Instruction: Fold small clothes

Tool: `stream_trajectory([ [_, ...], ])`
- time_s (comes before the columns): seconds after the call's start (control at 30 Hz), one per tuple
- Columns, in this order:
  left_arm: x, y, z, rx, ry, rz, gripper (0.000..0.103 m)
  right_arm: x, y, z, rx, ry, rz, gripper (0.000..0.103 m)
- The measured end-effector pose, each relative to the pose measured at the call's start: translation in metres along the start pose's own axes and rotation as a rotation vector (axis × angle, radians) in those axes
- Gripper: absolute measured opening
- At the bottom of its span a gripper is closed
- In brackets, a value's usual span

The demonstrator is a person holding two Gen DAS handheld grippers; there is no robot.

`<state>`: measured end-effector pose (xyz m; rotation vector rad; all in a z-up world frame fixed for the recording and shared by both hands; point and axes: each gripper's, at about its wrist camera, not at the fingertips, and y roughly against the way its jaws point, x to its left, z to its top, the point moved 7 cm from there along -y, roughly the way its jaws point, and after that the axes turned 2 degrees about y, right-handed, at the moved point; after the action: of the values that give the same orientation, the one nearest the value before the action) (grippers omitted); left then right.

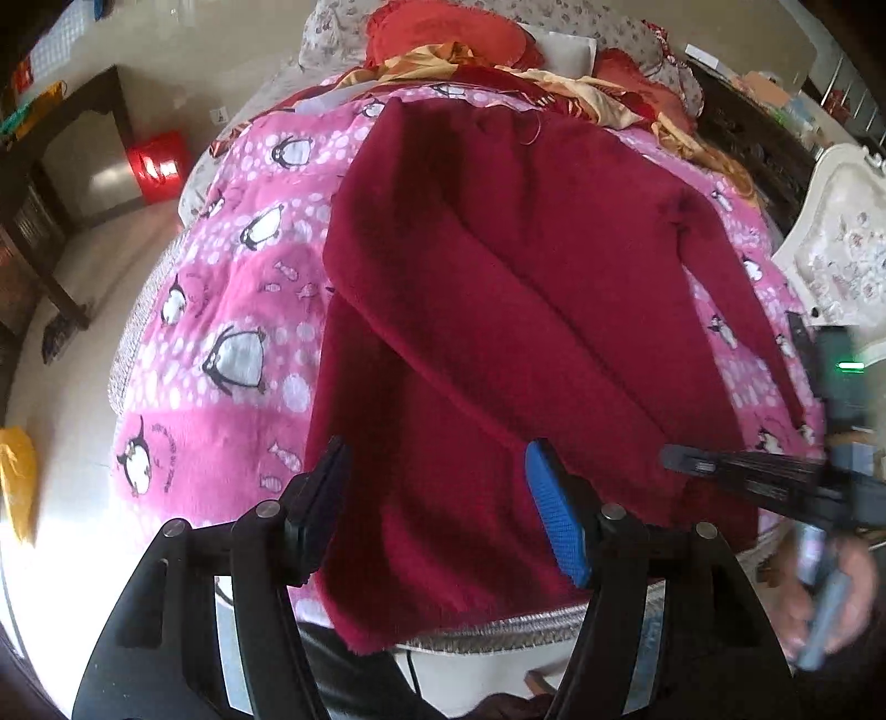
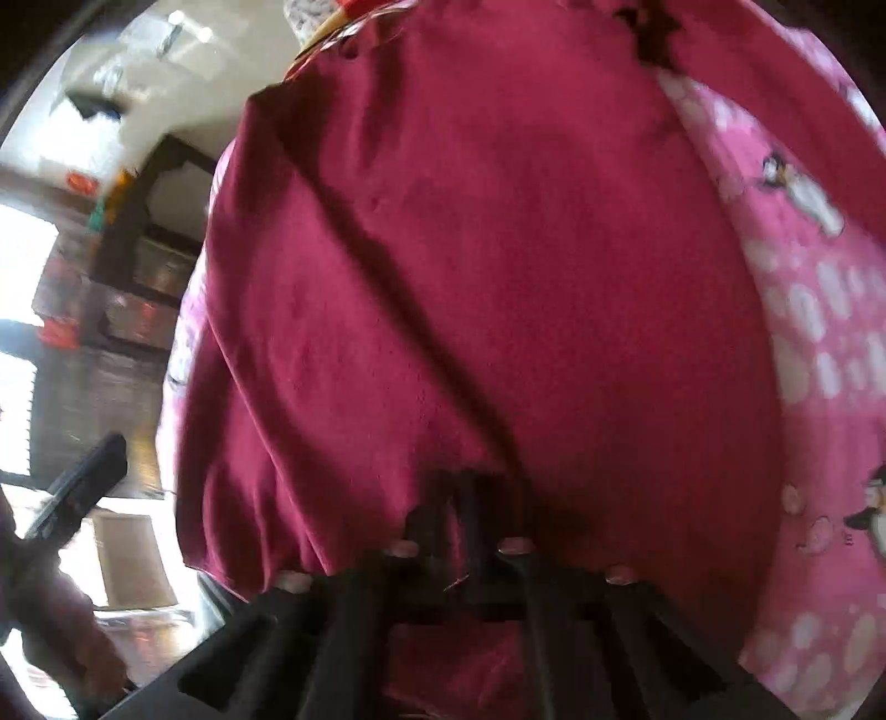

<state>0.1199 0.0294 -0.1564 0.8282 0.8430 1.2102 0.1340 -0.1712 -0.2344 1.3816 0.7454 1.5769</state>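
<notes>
pillows (image 1: 454, 33) behind maroon garment (image 1: 498, 288) on penguin blanket (image 1: 232, 310); red box (image 1: 158, 166) on floor.

The sweater (image 1: 498, 310) lies spread on the blanket (image 1: 232, 310), its near hem at the bed's near edge. Far behind it sits a heap of cloths (image 1: 459, 50). A chair (image 1: 841, 243) stands right of the bed.

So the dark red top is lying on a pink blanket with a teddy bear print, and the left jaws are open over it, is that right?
Not quite. The print on the pink blanket is penguins, not teddy bears; the left wrist view shows them clearly. The rest holds: the dark red top lies on it and the left gripper has its jaws open over it.
</notes>
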Motion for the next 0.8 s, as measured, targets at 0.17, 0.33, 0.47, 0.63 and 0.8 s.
stream_trajectory([
  [0.17, -0.007, -0.024, -0.001, 0.04, -0.012, -0.008, 0.065, 0.0, 0.043, -0.009, -0.102, 0.015, -0.055, 0.0],
  [0.33, -0.017, -0.031, 0.006, 0.056, -0.03, -0.028, 0.065, -0.021, 0.024, -0.016, -0.065, -0.095, 0.049, 0.0],
  [0.47, -0.033, -0.021, 0.015, 0.033, -0.051, -0.07, 0.065, -0.014, 0.078, -0.012, -0.209, -0.061, 0.168, 0.023],
  [0.63, -0.08, -0.021, 0.021, 0.068, -0.089, -0.154, 0.065, -0.062, 0.118, -0.014, -0.339, -0.164, 0.112, 0.083],
  [0.8, -0.128, -0.025, 0.02, 0.112, -0.145, -0.234, 0.065, -0.144, 0.146, -0.025, -0.388, -0.334, 0.074, 0.083],
])
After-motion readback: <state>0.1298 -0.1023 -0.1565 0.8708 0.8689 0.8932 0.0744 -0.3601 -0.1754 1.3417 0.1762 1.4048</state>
